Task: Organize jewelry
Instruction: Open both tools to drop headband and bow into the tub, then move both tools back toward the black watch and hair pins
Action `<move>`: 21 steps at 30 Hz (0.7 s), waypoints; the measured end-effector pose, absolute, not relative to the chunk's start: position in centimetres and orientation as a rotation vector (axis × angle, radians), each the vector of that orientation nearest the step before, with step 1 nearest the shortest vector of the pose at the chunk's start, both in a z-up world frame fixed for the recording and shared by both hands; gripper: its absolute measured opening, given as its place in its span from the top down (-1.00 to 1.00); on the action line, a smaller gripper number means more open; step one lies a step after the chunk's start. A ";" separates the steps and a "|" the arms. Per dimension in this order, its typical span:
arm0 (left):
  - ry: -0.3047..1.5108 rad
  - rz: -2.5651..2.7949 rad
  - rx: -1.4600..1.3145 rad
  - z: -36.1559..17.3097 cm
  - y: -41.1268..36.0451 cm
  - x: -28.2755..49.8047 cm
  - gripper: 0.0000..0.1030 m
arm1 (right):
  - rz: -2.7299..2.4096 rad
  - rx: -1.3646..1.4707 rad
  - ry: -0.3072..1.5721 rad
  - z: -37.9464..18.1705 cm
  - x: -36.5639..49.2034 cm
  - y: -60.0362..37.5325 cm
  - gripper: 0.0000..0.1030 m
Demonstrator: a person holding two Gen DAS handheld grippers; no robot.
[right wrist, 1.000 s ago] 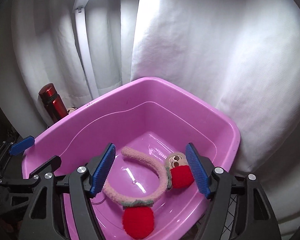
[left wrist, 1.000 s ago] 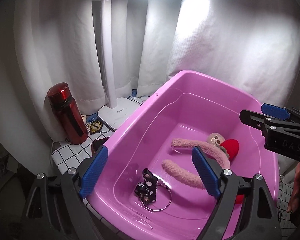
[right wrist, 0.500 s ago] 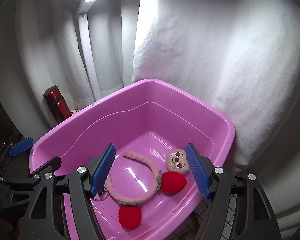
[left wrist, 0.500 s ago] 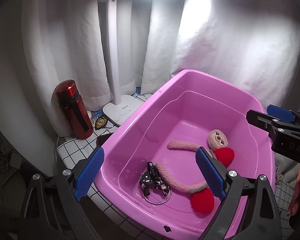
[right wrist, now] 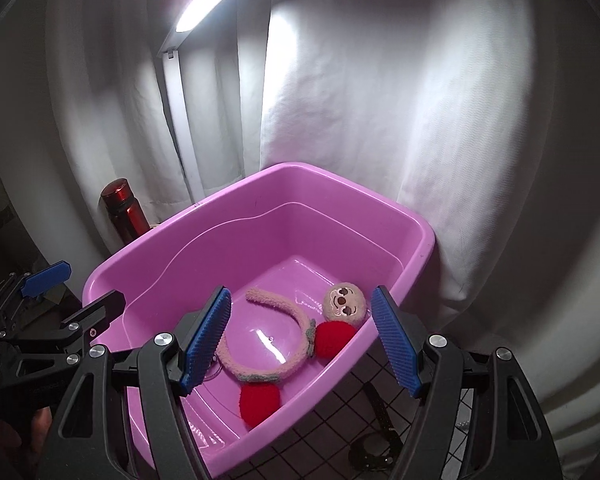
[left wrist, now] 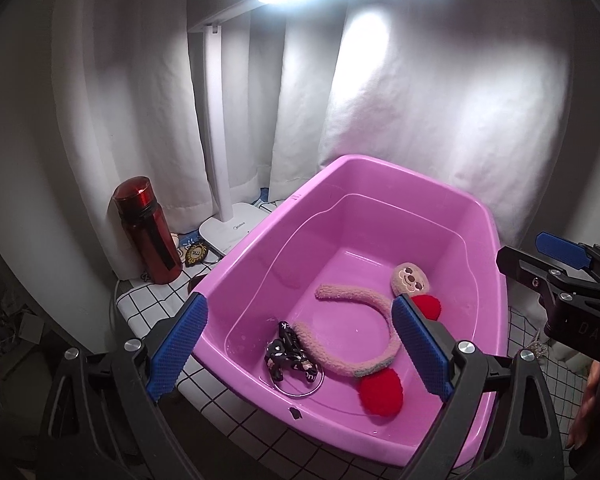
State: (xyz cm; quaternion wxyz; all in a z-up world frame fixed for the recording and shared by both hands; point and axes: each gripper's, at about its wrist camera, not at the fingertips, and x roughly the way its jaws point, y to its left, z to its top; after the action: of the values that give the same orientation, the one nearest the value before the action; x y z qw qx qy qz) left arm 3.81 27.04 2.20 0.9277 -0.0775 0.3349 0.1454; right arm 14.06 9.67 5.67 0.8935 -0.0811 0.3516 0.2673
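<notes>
Left gripper [left wrist: 300,344] jaws spread wide, nothing between the blue pads; right gripper [right wrist: 300,340] also parted and empty, both hanging above the near rim of the pink tub [left wrist: 256,248]. Plush headband [left wrist: 352,332] with red pom-poms and a small face lies flat on the tub floor, black patterned strap on a metal ring [left wrist: 294,362] touching its left end. Tub sits on a grid-pattern cloth [left wrist: 148,300]; red bottle [left wrist: 148,232] and white lamp base [left wrist: 232,232] just beside its far left corner, white curtain [left wrist: 440,100] behind.
</notes>
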 end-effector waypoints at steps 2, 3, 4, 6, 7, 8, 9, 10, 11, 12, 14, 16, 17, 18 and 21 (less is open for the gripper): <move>0.683 0.288 -0.155 2.5 26.3 3.6 -0.80 | 0.544 -0.158 0.727 5.8 13.5 8.7 -0.35; 0.680 0.279 -0.152 2.7 25.9 3.5 -0.80 | 0.540 -0.152 0.727 5.9 13.2 8.1 -0.35; 0.676 0.274 -0.148 2.9 25.5 3.4 -0.80 | 0.535 -0.148 0.725 6.0 12.8 7.5 -0.35; 0.668 0.258 -0.139 3.3 24.5 3.2 -0.80 | 0.516 -0.147 0.718 6.1 12.1 6.1 -0.35; 0.663 0.252 -0.134 3.5 23.9 3.0 -0.80 | 0.507 -0.144 0.717 6.1 11.7 5.4 -0.35; 0.659 0.244 -0.131 3.7 23.4 2.9 -0.80 | 0.500 -0.137 0.718 6.1 11.3 4.6 -0.35; 0.656 0.235 -0.128 3.9 22.8 2.8 -0.81 | 0.493 -0.127 0.718 6.0 11.0 3.7 -0.35; 0.654 0.226 -0.125 4.1 22.1 2.7 -0.82 | 0.482 -0.118 0.719 6.0 10.6 2.9 -0.35; 0.653 0.216 -0.122 4.2 21.5 2.6 -0.82 | 0.472 -0.110 0.720 5.9 10.3 2.1 -0.35; 0.651 0.206 -0.118 4.3 20.9 2.6 -0.82 | 0.462 -0.102 0.722 5.8 10.0 1.2 -0.35; 0.650 0.185 -0.109 4.5 19.6 2.5 -0.82 | 0.439 -0.087 0.725 5.6 9.4 -0.5 -0.35; 0.650 0.163 -0.100 4.6 18.3 2.3 -0.82 | 0.414 -0.070 0.731 5.4 8.8 -2.4 -0.36; 0.651 0.153 -0.097 4.7 17.6 2.2 -0.82 | 0.401 -0.061 0.733 5.2 8.5 -3.3 -0.36; 0.652 0.141 -0.093 4.7 16.9 2.2 -0.82 | 0.387 -0.052 0.736 5.1 8.1 -4.3 -0.36; 0.655 0.111 -0.078 4.8 14.8 1.9 -0.82 | 0.348 -0.027 0.742 4.8 7.1 -7.1 -0.37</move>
State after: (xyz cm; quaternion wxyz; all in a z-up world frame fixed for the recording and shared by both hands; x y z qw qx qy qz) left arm 1.88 14.83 4.77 0.9447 -0.0382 0.3212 0.0543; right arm 7.05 -7.06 4.78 0.9171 -0.0133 0.3608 0.1689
